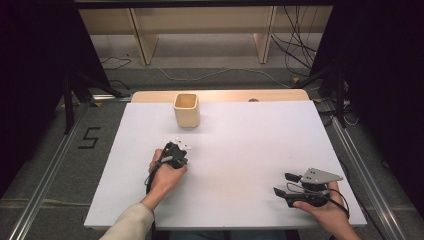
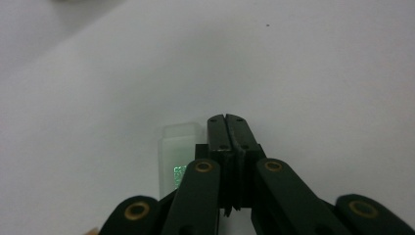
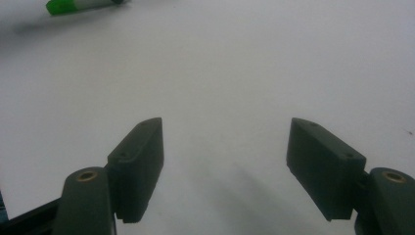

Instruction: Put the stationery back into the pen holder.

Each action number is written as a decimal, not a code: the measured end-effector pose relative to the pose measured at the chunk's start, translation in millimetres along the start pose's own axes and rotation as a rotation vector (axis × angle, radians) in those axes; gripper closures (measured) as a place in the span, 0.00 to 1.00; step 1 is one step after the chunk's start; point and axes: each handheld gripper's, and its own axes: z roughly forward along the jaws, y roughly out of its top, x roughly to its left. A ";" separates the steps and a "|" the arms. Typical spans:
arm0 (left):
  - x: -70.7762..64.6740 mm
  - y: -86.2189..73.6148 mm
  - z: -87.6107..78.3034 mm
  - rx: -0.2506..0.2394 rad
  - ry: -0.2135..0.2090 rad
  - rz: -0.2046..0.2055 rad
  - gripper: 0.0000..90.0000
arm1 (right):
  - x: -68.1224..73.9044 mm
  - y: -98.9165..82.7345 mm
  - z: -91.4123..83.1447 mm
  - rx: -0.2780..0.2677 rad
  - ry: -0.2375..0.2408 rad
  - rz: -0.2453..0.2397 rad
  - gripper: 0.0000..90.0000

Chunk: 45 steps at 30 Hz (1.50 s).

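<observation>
On a white bench [image 1: 240, 200], the left tool [image 2: 228, 122] hangs near the middle, jaws pressed together on nothing. A small clear block [image 2: 178, 152] with a green glint lies touching its left side. A wooden cup [image 1: 187, 110] stands near the far edge. The right tool [image 1: 283, 184], jaws apart, rests by the near right corner; a green-tipped pen [image 3: 80, 5] lies well beyond it.

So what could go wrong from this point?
1. The left gripper has its jaws shut with nothing between them, right beside a small clear cap; a nudge could slide the cap instead of gripping it.
2. The wooden cup stands just beyond that hand; a forward sweep might tip it.
3. The right gripper rests open near the table's edge.
</observation>
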 end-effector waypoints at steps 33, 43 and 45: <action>53.5 -32.9 -23.0 0.203 0.157 -0.058 1.00 | 0.2 -1.0 0.7 0.009 0.005 0.004 0.34; 59.3 -56.5 -43.6 0.307 0.168 -0.082 1.00 | 0.1 -1.5 1.7 0.012 0.016 0.001 0.33; 60.1 -62.1 -47.8 0.310 0.160 -0.097 1.00 | 0.1 -1.5 1.6 0.012 0.014 0.001 0.33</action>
